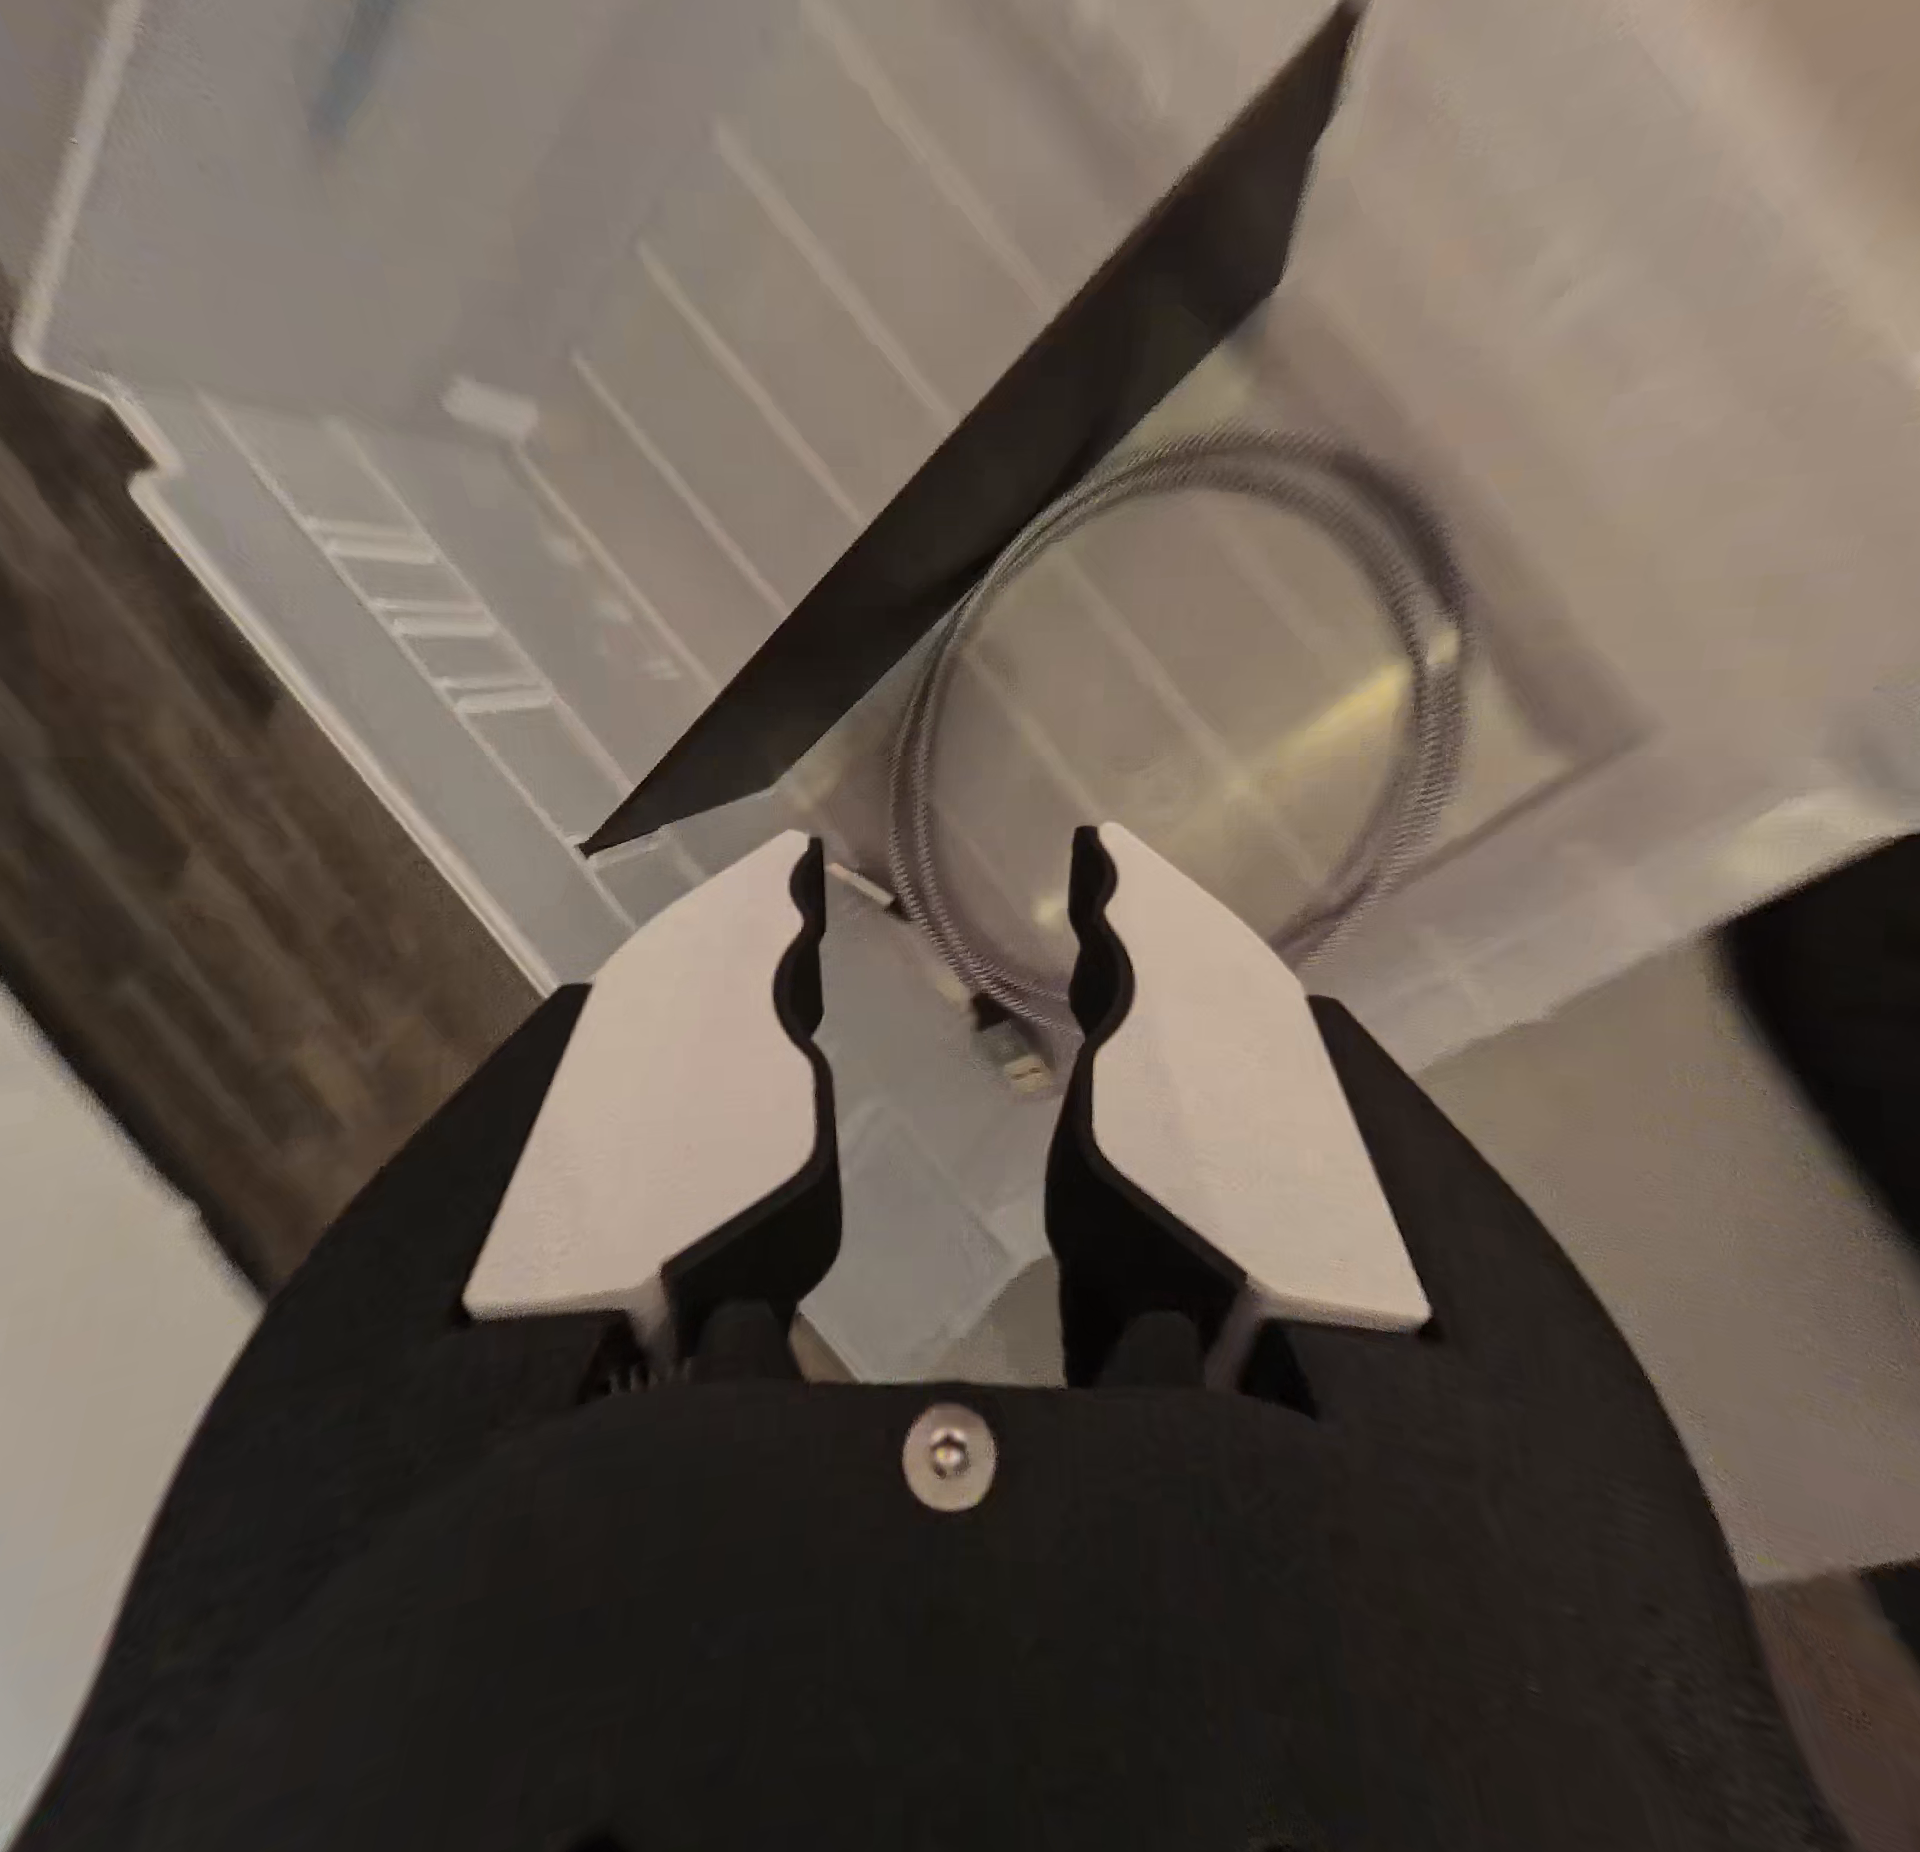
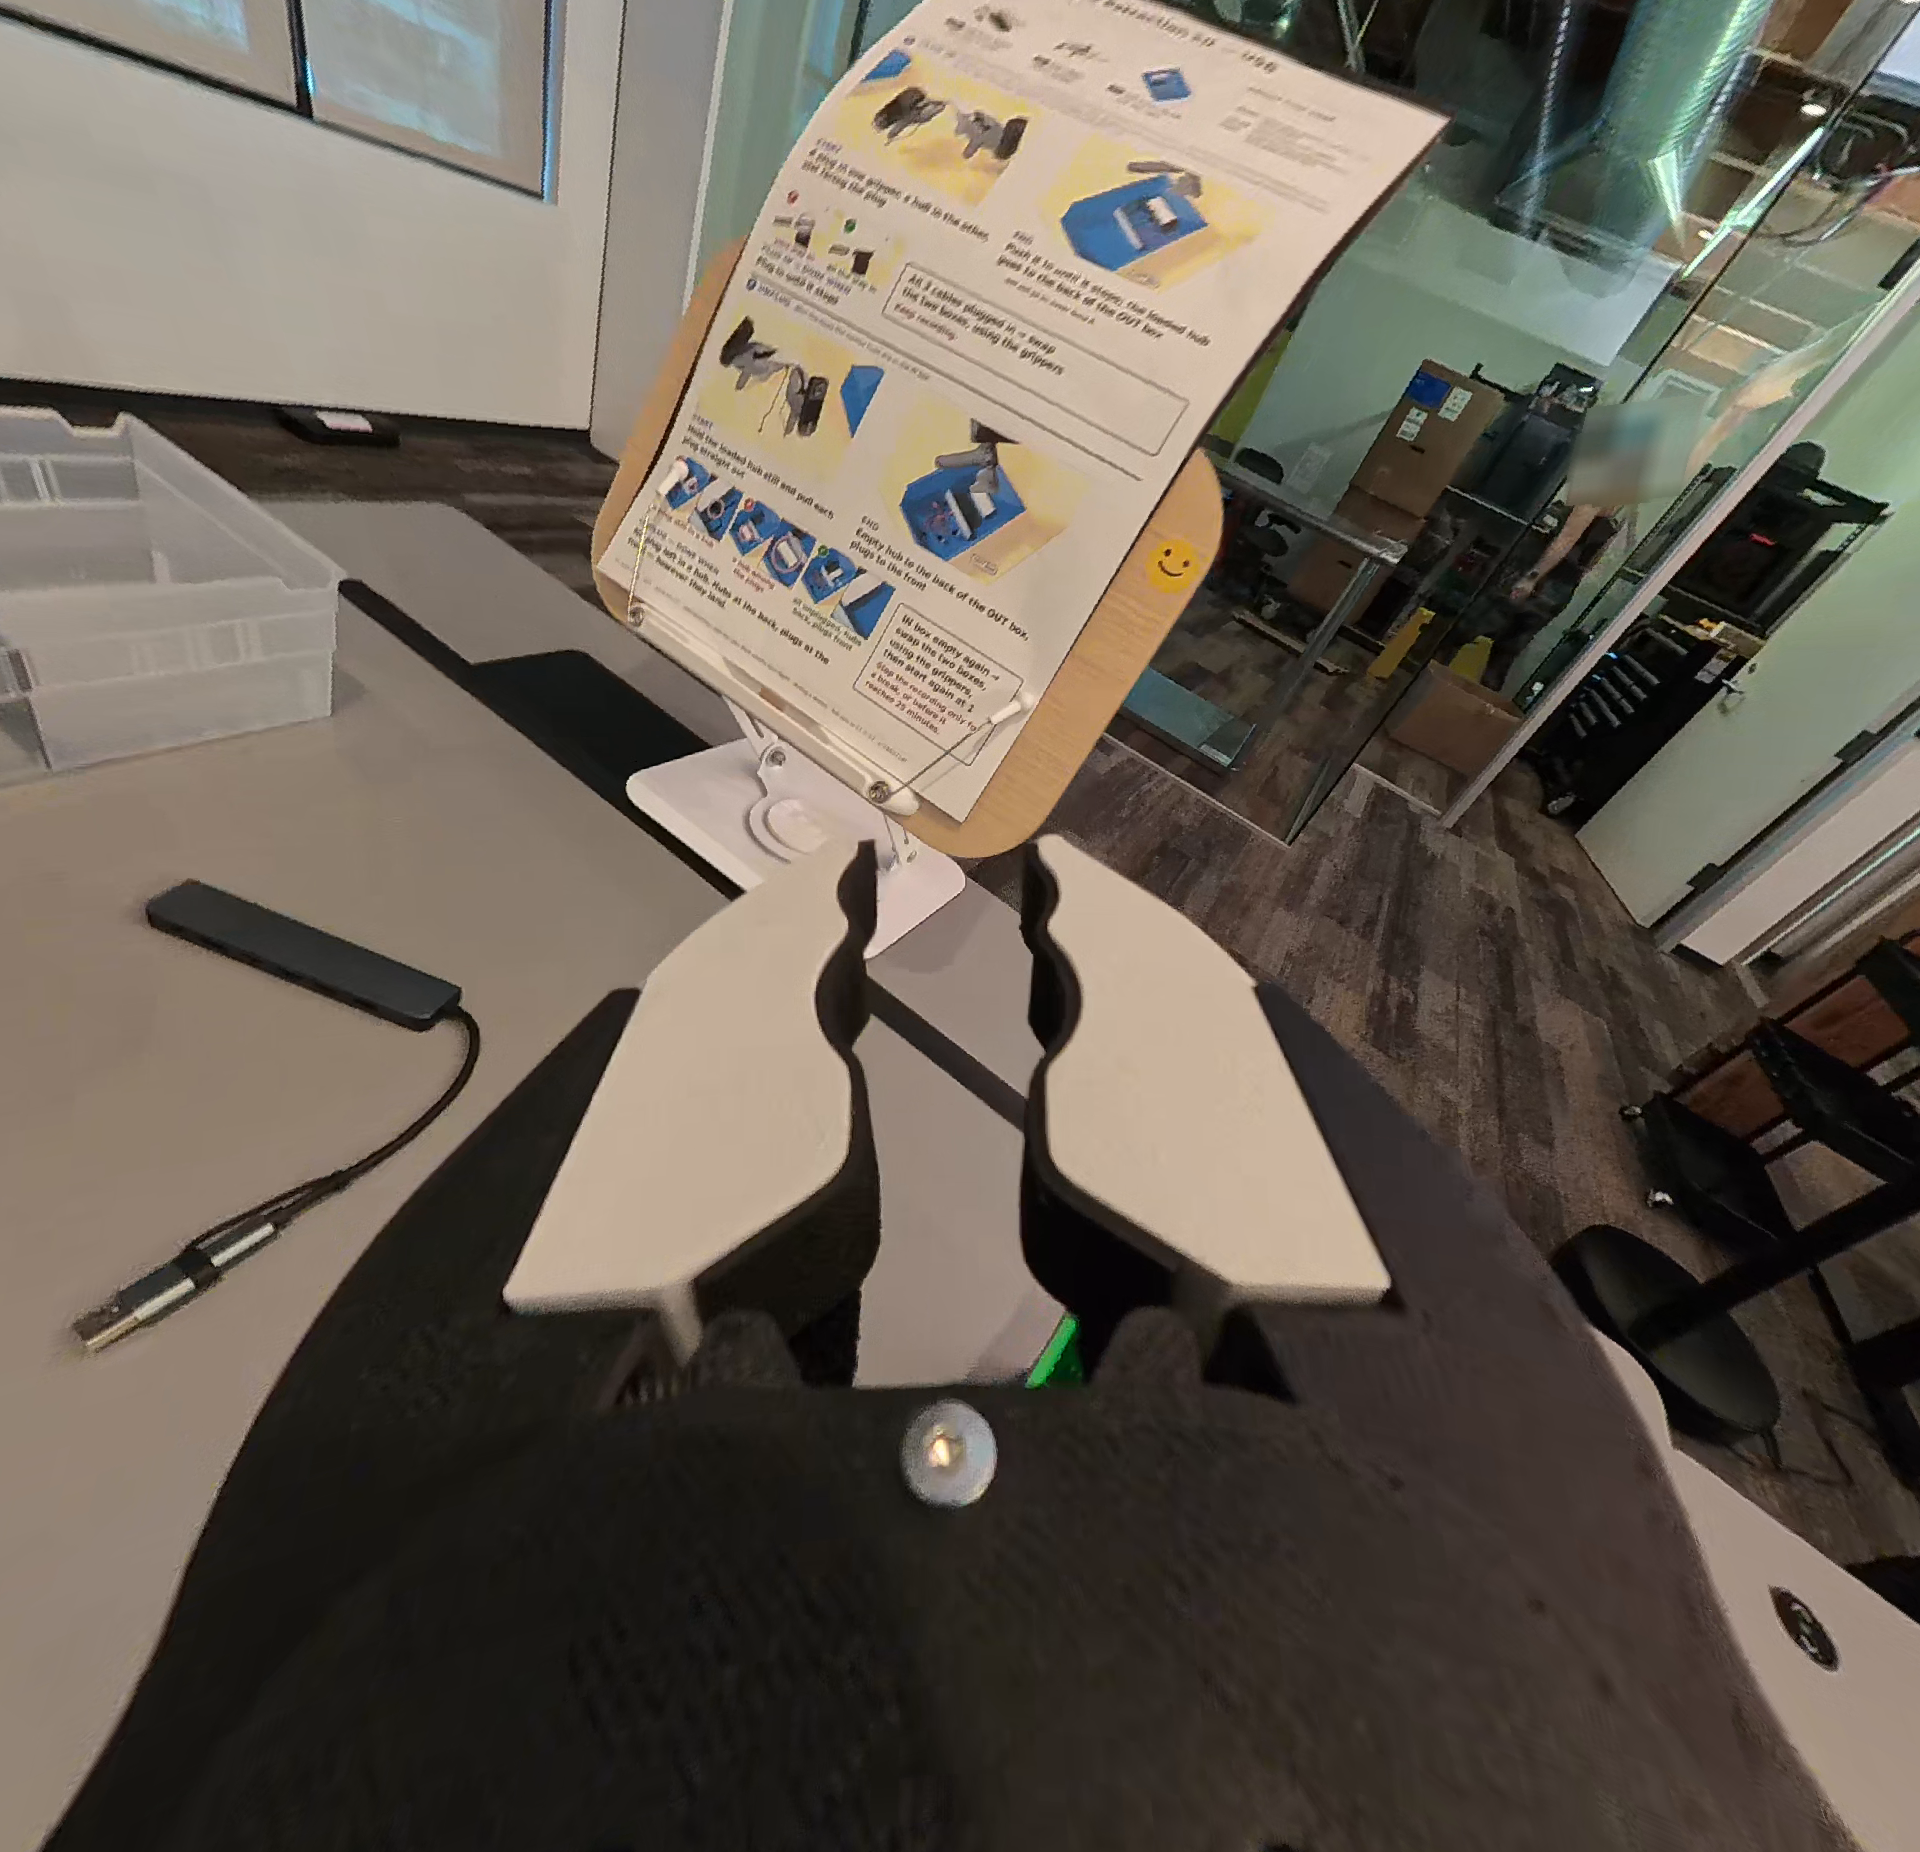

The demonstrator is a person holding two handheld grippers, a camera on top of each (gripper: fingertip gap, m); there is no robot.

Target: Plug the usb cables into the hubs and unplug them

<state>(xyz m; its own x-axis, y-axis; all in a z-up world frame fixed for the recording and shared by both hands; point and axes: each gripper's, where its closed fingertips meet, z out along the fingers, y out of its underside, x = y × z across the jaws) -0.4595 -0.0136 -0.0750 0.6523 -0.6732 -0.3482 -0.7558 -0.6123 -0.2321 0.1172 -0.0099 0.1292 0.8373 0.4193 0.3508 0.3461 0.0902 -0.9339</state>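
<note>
Hub (image 2: 301,953): black, flat on the grey table (image 2: 312,1075), left of the right gripper (image 2: 945,893), its short lead trailing nearer.
Cable (image 1: 1174,722): braided, coiled in a clear bin (image 1: 436,514), just beyond the left gripper (image 1: 948,857).
Left gripper: jaws parted, empty.
Right gripper: jaws parted, empty.

Left view motion-blurred throughout — clear bin (image 1: 436,472) smeared, coiled cable (image 1: 1174,722) partly behind dark slab (image 1: 1039,493)
</note>
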